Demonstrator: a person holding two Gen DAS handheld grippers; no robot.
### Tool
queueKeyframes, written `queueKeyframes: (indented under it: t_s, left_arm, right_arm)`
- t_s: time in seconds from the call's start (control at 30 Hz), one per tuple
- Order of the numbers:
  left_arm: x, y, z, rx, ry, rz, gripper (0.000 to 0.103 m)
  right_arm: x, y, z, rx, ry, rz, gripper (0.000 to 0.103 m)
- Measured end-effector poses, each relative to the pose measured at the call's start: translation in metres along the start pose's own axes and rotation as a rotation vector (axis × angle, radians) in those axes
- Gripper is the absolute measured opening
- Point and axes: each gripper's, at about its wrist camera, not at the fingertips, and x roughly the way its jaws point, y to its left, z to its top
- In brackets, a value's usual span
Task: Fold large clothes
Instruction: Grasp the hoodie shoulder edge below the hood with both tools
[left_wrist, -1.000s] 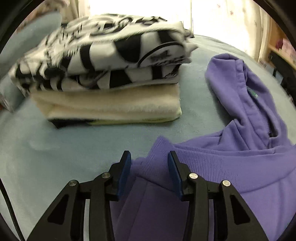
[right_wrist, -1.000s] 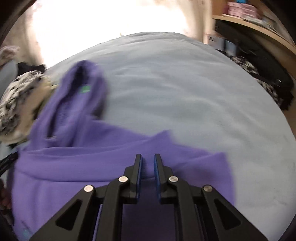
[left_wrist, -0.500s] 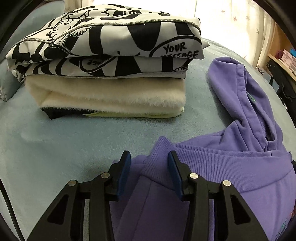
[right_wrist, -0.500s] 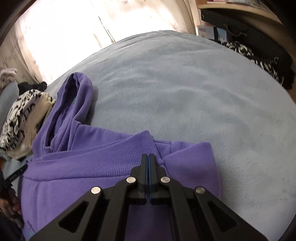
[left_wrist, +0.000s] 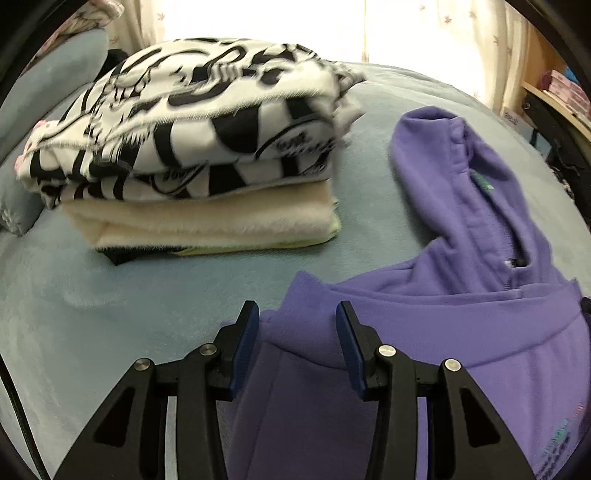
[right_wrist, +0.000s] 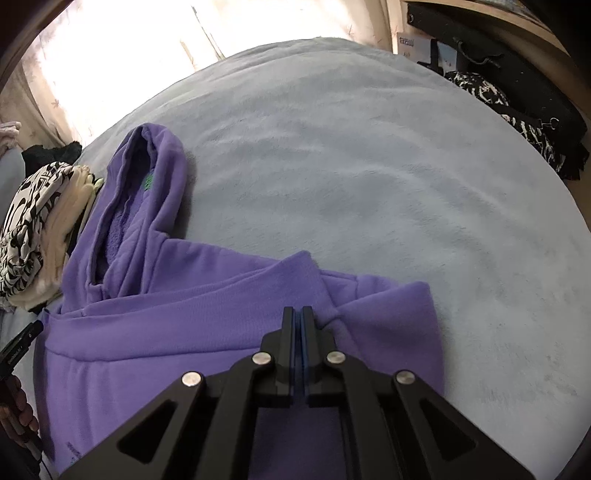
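My right claw (right_wrist: 298, 314) pinches the ribbed hem fold of the soft purple fleece hoodie (right_wrist: 207, 317); my left claw (left_wrist: 295, 314) gapes partway around its corner. Its pointed hood stretches away ahead.

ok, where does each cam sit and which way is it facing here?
Left wrist: on the left gripper, angled down over the purple hoodie hem toward the folded stack; only its own open fingers show.
Right wrist: on the right gripper, angled down, shut on a hoodie fold, bed blanket beyond; a hand at left edge.
Shared: hoodie, stack, blanket.
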Motion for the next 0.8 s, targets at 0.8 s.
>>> queueKeyframes:
  t_s: [0.8]
  left_arm:
    - [0.065,-0.116,0.108,0.185,0.060,-0.096,0.042]
  right_arm:
    - [0.031,0.082,0.096,-0.092,0.010,0.170,0.003]
